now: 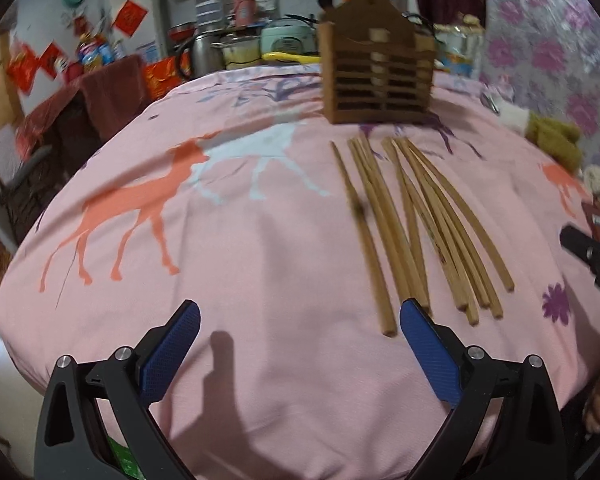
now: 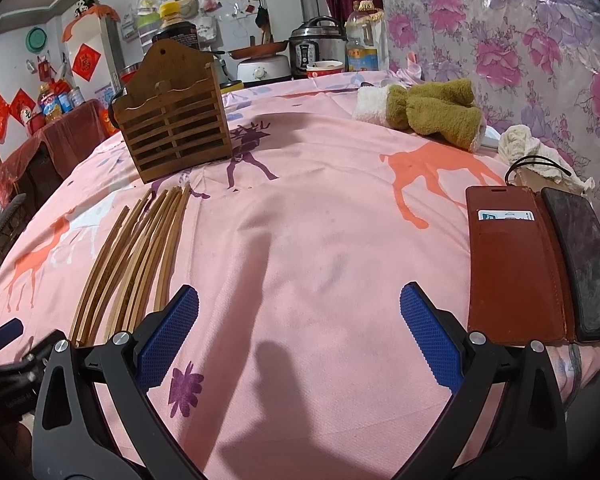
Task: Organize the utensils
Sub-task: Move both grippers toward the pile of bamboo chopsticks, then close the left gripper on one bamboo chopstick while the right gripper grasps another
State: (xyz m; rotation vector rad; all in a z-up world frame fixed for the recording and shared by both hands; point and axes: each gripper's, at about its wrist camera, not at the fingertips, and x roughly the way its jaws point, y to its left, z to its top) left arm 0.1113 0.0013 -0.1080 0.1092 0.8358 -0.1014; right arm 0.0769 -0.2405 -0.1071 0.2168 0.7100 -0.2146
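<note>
We see a bench [image 2: 320, 216] draped in soft pink cloth printed with orange, white and purple deer. On it lie the wooden chopsticks [image 1: 412, 224]: long, slim, square-ended sticks of pale brown wood, loosely fanned side by side, their narrow ends pointing toward a slatted wooden utensil holder [image 1: 374, 68]. The chopsticks [image 2: 136, 256] rest flat on the cloth, just in front of the holder [image 2: 172, 120] and apart from it. The holder is a dark brown box with a peaked back panel and horizontal slats across its front; we cannot tell what its interior contains. The left gripper [image 1: 300, 320] hovers above the cloth with its blue, dimple-textured fingers [image 1: 172, 352] spread wide and nothing between them, the right-hand one just beside the near ends of the chopsticks. The right gripper [image 2: 300, 304] likewise has its fingers [image 2: 168, 336] spread wide and grips nothing. To its right lies a brown leather-look folio case [image 2: 508, 264] opened flat, with a dark phone [image 2: 584, 264] in it. Farther back sit rolled olive and white towels [image 2: 428, 108].
</note>
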